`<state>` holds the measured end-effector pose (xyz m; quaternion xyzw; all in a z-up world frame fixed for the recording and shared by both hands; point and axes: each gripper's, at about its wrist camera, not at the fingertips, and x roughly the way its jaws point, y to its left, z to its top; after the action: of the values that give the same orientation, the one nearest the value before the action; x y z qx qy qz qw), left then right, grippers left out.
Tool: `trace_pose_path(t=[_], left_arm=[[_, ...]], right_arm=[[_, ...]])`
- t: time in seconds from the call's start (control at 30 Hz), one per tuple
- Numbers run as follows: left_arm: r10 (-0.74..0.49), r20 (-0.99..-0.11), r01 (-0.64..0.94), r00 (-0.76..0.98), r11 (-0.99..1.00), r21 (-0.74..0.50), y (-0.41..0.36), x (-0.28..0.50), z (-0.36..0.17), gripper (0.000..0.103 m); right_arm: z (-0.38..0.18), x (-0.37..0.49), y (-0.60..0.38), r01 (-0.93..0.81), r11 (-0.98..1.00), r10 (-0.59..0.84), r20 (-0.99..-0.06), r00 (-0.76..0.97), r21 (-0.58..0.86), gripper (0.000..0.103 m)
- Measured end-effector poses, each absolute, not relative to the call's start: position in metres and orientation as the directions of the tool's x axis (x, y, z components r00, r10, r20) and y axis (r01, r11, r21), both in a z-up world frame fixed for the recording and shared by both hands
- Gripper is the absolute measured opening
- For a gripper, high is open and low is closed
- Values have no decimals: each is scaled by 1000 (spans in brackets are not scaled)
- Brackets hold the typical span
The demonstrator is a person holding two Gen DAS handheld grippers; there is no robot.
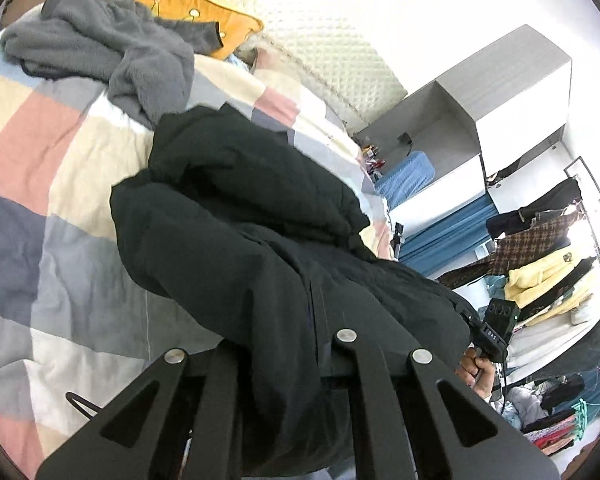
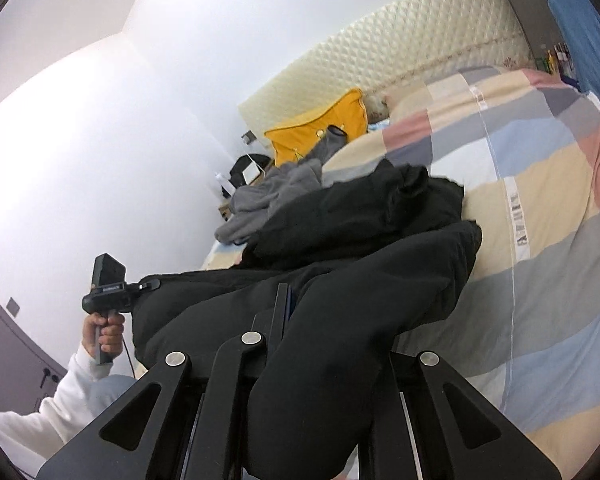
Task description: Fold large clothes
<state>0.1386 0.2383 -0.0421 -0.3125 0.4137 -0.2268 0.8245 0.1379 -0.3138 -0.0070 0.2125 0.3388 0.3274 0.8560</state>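
Black jacket: large, padded, dark; lies bunched on the bed, partly doubled over on itself, with its near edge lifted off the cover and carried between both tools. In the right wrist view the same jacket drapes over the tool's frame and hides most of the finger gap.

Left gripper: cloth fills the space between its fingers and spills over them; it appears pinched on the jacket's edge, though the tips themselves are covered.

Right gripper: likewise buried in black cloth, apparently clamped on a fold of the jacket; tips hidden.

Handling, by estimate: soft and bulky, moderately heavy for clothing, with a smooth shell that looks likely to slide. Thick padding will resist a sharp crease and spring back. Best hold is a seam, hem or zip edge, where the layers are firm and thin enough to fit between the fingers; a grip on the puffy body would slip.

Other items: grey fleece garment heaped further up the bed, just beyond the jacket; yellow cushion against the quilted headboard; clothes rack beside the bed.
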Motion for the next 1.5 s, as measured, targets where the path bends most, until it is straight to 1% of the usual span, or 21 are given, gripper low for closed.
trace_pose_path(t=[0.2, 0.33, 0.57, 0.67, 0.77, 0.9, 1.1, 1.23, 1.3, 1.4, 1.5], left_arm=[[-625, -548, 72, 556, 693, -718, 244, 123, -16, 7], [-624, -556, 38, 549, 683, -729, 246, 103, -9, 7], [-655, -538, 0, 531, 635, -772, 249, 62, -1, 7], [-659, -540, -6, 524, 631, -776, 249, 62, 2, 7], [-662, -554, -9, 505, 638, -770, 248, 78, 0, 8], [-666, -566, -14, 486, 642, -767, 251, 112, -5, 8], [-656, -608, -64, 448, 655, -753, 256, 182, -17, 10], [-638, -626, -114, 448, 654, -748, 257, 222, -26, 12], [-617, -649, -140, 446, 667, -731, 256, 244, -33, 12], [-590, -679, -181, 438, 682, -709, 256, 271, -45, 13], [-559, -715, -227, 419, 698, -679, 255, 298, -59, 14]], right_arm=[[22, 118, -310, -401, 698, 689, -405, 601, 593, 8], [29, 84, -313, -403, 689, 686, -365, 629, 602, 8], [39, 22, -321, -395, 683, 662, -292, 690, 615, 8], [38, 21, -326, -380, 667, 657, -265, 706, 640, 8], [34, 43, -328, -357, 670, 644, -270, 716, 651, 8], [32, 82, -328, -326, 672, 630, -282, 723, 665, 8], [20, 164, -332, -237, 667, 611, -335, 717, 707, 8], [4, 221, -333, -158, 691, 574, -402, 713, 706, 8], [-8, 247, -333, -116, 687, 569, -432, 699, 718, 8], [-31, 291, -330, -46, 713, 543, -510, 667, 700, 8], [-52, 320, -326, -1, 732, 527, -565, 636, 681, 8]])
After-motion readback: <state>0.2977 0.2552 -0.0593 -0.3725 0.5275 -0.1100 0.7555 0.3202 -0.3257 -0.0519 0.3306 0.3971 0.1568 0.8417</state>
